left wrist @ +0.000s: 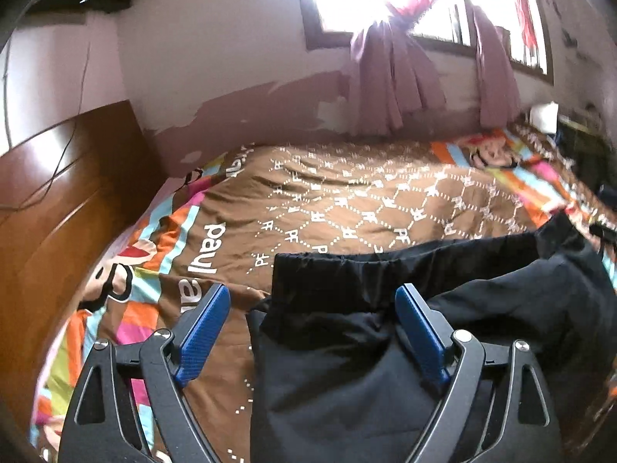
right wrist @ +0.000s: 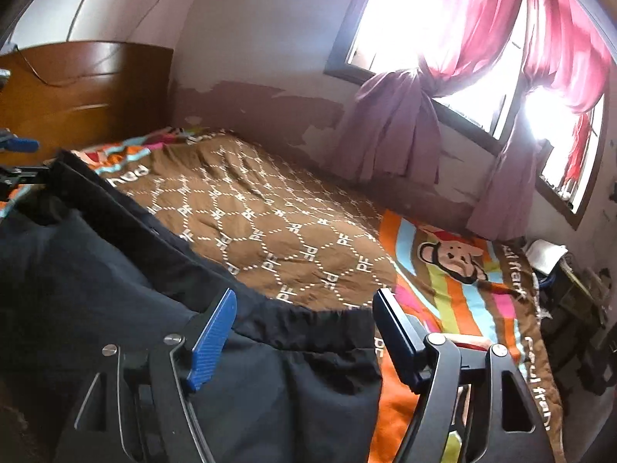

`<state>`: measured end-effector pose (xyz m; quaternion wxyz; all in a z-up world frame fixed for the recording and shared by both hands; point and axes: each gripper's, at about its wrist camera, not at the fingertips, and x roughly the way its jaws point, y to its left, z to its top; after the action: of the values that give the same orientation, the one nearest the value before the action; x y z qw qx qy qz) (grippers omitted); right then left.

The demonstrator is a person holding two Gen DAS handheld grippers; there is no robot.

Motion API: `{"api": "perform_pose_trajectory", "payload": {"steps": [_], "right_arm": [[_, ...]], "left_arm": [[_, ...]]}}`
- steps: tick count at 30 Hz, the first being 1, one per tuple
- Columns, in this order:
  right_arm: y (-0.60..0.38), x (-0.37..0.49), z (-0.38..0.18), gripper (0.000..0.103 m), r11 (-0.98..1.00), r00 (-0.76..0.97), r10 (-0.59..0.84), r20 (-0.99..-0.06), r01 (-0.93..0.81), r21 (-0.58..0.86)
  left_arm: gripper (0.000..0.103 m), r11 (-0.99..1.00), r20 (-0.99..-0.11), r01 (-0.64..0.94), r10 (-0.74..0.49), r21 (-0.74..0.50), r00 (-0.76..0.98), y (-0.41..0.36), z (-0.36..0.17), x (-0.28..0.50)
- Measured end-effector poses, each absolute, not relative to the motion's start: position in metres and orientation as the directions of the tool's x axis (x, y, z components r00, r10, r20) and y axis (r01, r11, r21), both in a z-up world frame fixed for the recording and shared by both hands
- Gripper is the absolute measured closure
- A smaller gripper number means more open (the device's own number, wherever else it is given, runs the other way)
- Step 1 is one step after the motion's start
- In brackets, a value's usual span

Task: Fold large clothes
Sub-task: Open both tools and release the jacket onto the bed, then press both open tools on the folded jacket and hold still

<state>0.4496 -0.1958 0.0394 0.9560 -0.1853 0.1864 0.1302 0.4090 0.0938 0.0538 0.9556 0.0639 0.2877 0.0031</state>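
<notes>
A large black garment (left wrist: 385, 347) with an elastic waistband lies on the bed at the near edge; it also shows in the right wrist view (right wrist: 115, 289). My left gripper (left wrist: 313, 297) is open, its blue fingers astride the garment's left waistband corner, just above the cloth. My right gripper (right wrist: 304, 301) is open over the garment's right waistband corner. The left gripper shows at the far left of the right wrist view (right wrist: 19, 154). Whether either touches the cloth I cannot tell.
The bed carries a brown patterned quilt (left wrist: 366, 200) with striped monkey borders (right wrist: 455, 266). A wooden headboard (left wrist: 50, 200) stands at the left. A wall with tied pink curtains (right wrist: 393, 131) and windows is behind. Dark clutter (right wrist: 570, 308) sits at the right.
</notes>
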Motion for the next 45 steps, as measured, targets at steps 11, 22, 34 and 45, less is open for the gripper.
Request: {"api": "perform_pose_trajectory", "payload": {"steps": [11, 22, 34, 45], "right_arm": [[-0.198, 0.385, -0.004, 0.013, 0.838, 0.680, 0.382, -0.626, -0.541, -0.076], [-0.194, 0.401, -0.048, 0.013, 0.840, 0.648, 0.367, -0.667, -0.539, -0.062], [-0.180, 0.455, -0.050, 0.008, 0.884, 0.692, 0.344, -0.635, -0.467, -0.030], [-0.169, 0.502, -0.042, 0.005, 0.899, 0.695, 0.341, -0.633, -0.437, 0.004]], "left_arm": [[0.015, 0.944, -0.625, 0.329, -0.265, -0.013, 0.735, 0.050, 0.023, 0.341], [0.013, 0.931, -0.686, 0.348, -0.181, 0.112, 0.705, -0.015, -0.020, 0.356], [0.006, 0.980, -0.698, 0.192, -0.097, 0.059, 0.710, 0.001, -0.017, 0.417], [0.005, 0.993, -0.711, 0.111, -0.057, 0.029, 0.701, 0.030, -0.012, 0.458]]}}
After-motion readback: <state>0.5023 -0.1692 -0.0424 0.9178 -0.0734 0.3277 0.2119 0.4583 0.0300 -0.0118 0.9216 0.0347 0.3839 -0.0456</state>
